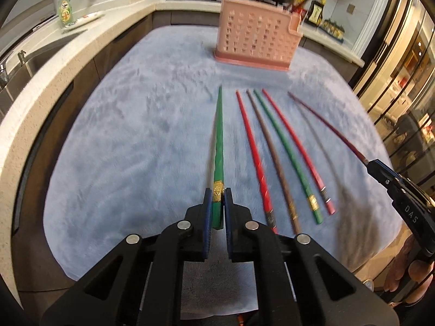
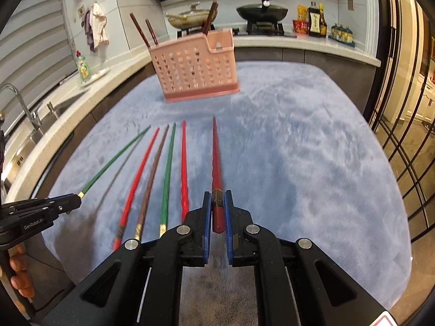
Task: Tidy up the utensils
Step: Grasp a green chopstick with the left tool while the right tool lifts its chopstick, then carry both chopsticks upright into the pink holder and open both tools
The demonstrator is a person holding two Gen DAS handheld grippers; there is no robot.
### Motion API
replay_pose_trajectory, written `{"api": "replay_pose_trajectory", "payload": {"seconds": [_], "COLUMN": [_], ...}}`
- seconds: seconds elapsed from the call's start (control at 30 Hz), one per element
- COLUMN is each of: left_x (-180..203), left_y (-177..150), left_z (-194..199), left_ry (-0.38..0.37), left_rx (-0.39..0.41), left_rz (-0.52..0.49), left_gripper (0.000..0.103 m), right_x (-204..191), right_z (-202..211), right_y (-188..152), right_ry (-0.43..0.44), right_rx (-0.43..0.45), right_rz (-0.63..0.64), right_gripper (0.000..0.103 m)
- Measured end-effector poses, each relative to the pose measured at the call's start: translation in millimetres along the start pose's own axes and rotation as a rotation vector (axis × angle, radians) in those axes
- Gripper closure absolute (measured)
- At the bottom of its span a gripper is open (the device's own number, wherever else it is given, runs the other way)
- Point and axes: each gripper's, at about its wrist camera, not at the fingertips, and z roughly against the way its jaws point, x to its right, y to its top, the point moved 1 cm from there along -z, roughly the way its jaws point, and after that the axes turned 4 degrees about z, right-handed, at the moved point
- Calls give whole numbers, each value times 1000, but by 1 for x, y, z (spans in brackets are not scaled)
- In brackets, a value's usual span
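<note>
My left gripper [image 1: 217,195] is shut on the thick end of a green chopstick [image 1: 218,146], held off the blue cloth and pointing at the pink perforated utensil holder [image 1: 258,43]. My right gripper [image 2: 217,198] is shut on a dark red chopstick [image 2: 216,163], also raised. It shows at the right of the left wrist view [image 1: 326,133]. Between them several chopsticks lie side by side on the cloth: red [image 1: 252,152], brown [image 1: 272,157], green [image 1: 285,152], red [image 1: 296,149]. The holder [image 2: 195,68] holds a few dark chopsticks [image 2: 140,30].
The blue plush cloth [image 2: 299,149] covers the table. A counter with sink, tap [image 2: 16,100] and dish soap bottle [image 2: 83,66] runs along the left. Stove, pans and sauce bottles [image 2: 315,21] stand at the back. Glass doors are on the right.
</note>
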Motion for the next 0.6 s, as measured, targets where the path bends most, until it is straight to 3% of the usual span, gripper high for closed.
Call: {"api": "replay_pose_trajectory", "payload": {"seconds": [0.27, 0.6], "left_x": [-1, 1], "left_y": [40, 104], "left_z": [37, 64], "left_ry": [-31, -30], "left_rx": [107, 245], "left_rz": [13, 14], "left_gripper": [95, 96], "right_x": [7, 17], "right_z": [31, 38], "right_y": [50, 109], "right_ry": [15, 41], "right_rx": [127, 230], "right_rz": [-25, -71], "right_gripper": [95, 95]}}
